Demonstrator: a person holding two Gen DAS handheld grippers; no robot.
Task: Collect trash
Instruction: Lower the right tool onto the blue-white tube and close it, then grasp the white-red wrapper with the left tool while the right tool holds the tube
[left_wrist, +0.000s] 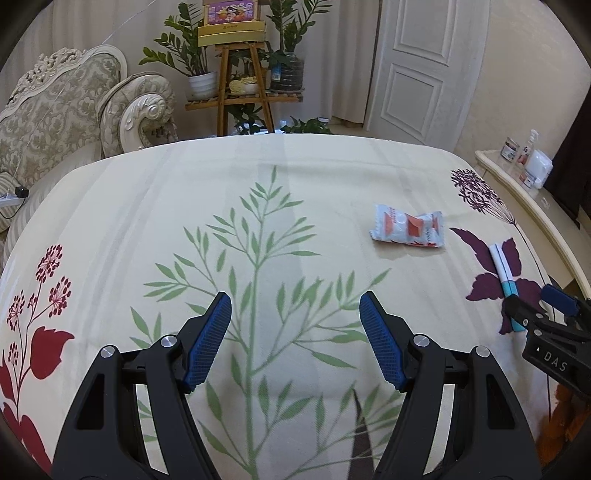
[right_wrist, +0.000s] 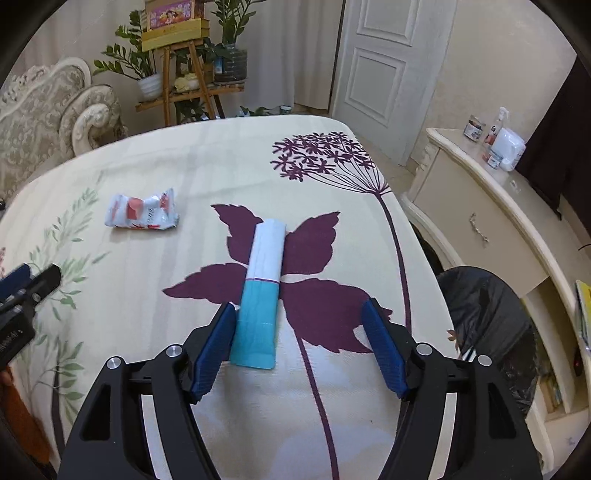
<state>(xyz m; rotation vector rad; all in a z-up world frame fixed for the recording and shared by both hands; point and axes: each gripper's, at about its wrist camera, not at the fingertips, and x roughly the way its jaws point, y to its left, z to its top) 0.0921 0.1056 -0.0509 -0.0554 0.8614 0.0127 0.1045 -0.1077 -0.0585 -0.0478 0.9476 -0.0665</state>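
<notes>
Right claw (right_wrist: 299, 325) spread wide, nothing gripped, low over the bed (right_wrist: 229, 155). A white-and-teal tube (right_wrist: 260, 291) lies flat on the purple leaf print, its teal end between the fingers. The left blue pad (right_wrist: 216, 350) sits just beside or touching that end; contact cannot be confirmed. The right pad stands well apart from it.

Left claw (left_wrist: 295, 325) also spread wide and empty, over the green branch print with no item between its fingers.

Farther out, a crumpled white-and-red wrapper (left_wrist: 408, 230) lies on the bedcover, left of the tube and far-right of the left claw, untouched.

To the right of the bed, on the floor by a cream cabinet (right_wrist: 476, 221), a bin with a black liner (right_wrist: 491, 325) stands open. Whether anything is inside cannot be told.

Progress, as a judgement: early stage. Both visible pieces of trash are still on the bed. The tube pick-up appears to be the step in hand; closing on it, carrying it to the bin, and then fetching the wrapper remain.
</notes>
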